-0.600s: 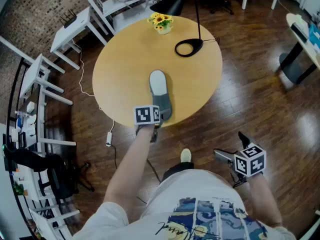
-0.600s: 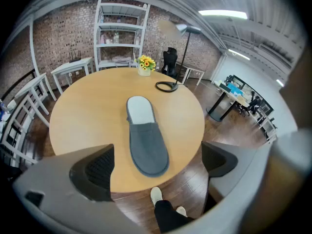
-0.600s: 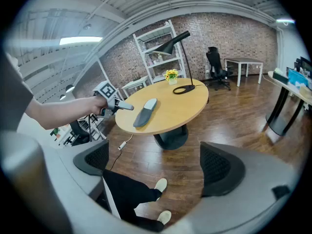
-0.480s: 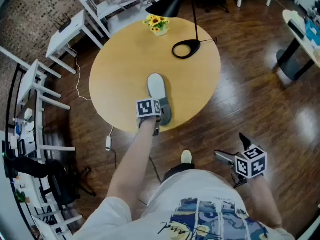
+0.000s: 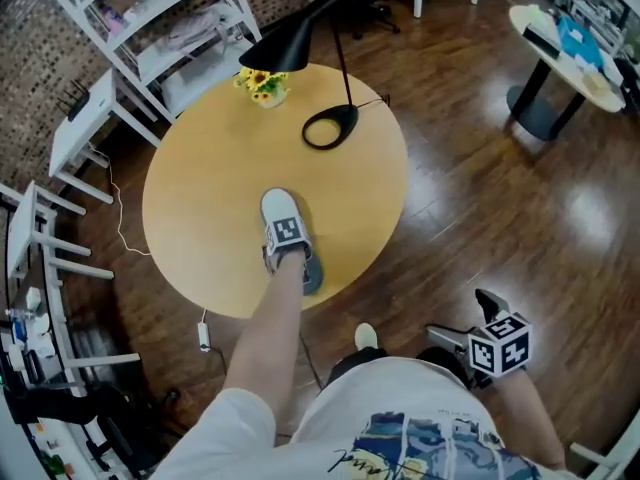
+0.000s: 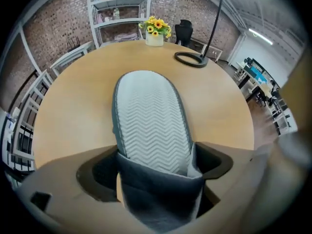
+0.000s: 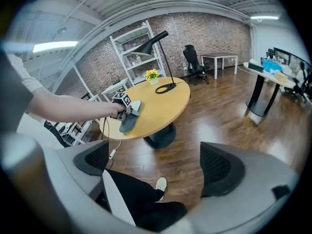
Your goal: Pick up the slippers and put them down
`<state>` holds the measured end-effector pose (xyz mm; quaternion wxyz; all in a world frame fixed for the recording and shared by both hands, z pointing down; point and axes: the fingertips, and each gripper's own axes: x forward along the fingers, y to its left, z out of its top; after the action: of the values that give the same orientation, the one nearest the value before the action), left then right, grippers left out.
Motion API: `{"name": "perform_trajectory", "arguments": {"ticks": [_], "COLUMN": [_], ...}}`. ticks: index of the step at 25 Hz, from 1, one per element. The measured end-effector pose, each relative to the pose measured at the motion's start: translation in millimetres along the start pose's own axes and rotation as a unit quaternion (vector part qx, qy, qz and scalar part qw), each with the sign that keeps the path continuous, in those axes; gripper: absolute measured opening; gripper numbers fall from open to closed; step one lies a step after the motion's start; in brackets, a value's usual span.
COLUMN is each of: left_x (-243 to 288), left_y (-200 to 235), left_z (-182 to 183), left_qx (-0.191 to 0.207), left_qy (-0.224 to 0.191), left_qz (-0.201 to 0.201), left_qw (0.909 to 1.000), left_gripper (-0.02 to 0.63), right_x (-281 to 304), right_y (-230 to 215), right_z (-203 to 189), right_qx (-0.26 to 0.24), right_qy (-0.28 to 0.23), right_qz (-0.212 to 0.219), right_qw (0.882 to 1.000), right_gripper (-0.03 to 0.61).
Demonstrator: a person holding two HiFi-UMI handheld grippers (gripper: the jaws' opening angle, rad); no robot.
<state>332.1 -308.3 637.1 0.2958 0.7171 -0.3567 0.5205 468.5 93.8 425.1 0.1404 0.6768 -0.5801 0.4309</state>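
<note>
A grey slipper [image 5: 279,208] with a pale zigzag insole lies on the round wooden table [image 5: 200,198], its strap end close to the near edge. My left gripper [image 5: 288,238] points steeply down over it. In the left gripper view the left gripper [image 6: 156,167] is shut on the dark strap of the slipper [image 6: 151,121], with one jaw on each side. My right gripper [image 5: 462,316] hangs low by the person's right side over the wooden floor. In its own view the right gripper [image 7: 153,165] is open with nothing in it, and the slipper [image 7: 127,122] shows far off.
A black desk lamp [image 5: 330,128] and a pot of yellow flowers [image 5: 262,83] stand at the table's far side. White shelving [image 5: 170,28] is behind, with white racks along the left. A second table [image 5: 565,48] is far right. The person's white shoe [image 5: 367,336] is on the floor.
The head view has swung. The left gripper's marker cube now sits over the slipper's middle rather than beside its strap end. The right gripper has stayed by the person's side.
</note>
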Motion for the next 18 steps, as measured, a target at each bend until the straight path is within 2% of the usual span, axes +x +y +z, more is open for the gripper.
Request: {"name": "perform_trajectory", "arguments": {"ticks": [2,3,10,12,18], "left_x": [-11.5,-20.0,-126.2,-161.7,-240.8], "left_y": [-7.6,-9.6,-22.9,-19.9,2.7], "left_z": [2.4,0.3,-48.4,-76.1,-196.7], "left_qx": [0.006,0.003,-0.04,-0.055,-0.098], "left_qy": [-0.013,-0.021,-0.081,-0.102,-0.131], "left_qz": [-0.001,-0.004,-0.038,-0.04,-0.018], "left_qw": [0.9999,0.9998,0.9952,0.9925,0.9863], "left_gripper": [0.461,0.428,0.425,0.425,0.425], "right_x": [-4.1,-7.1,-43.9,-51.5,-68.1], "right_y": [-5.5,-8.1,-4.9,2.5,31.3], "right_z": [-1.9,-2.3,-8.2,-16.6,-69.5], "right_qx": [-0.012,-0.02,-0.095,-0.121,-0.185], "right_qy": [-0.001,-0.001,0.01,0.014,0.028], "right_qz": [0.007,0.013,0.075,0.098,0.158], "right_qw": [1.0,1.0,0.993,0.988,0.97], "right_gripper": [0.6,0.6,0.6,0.6,0.6]}}
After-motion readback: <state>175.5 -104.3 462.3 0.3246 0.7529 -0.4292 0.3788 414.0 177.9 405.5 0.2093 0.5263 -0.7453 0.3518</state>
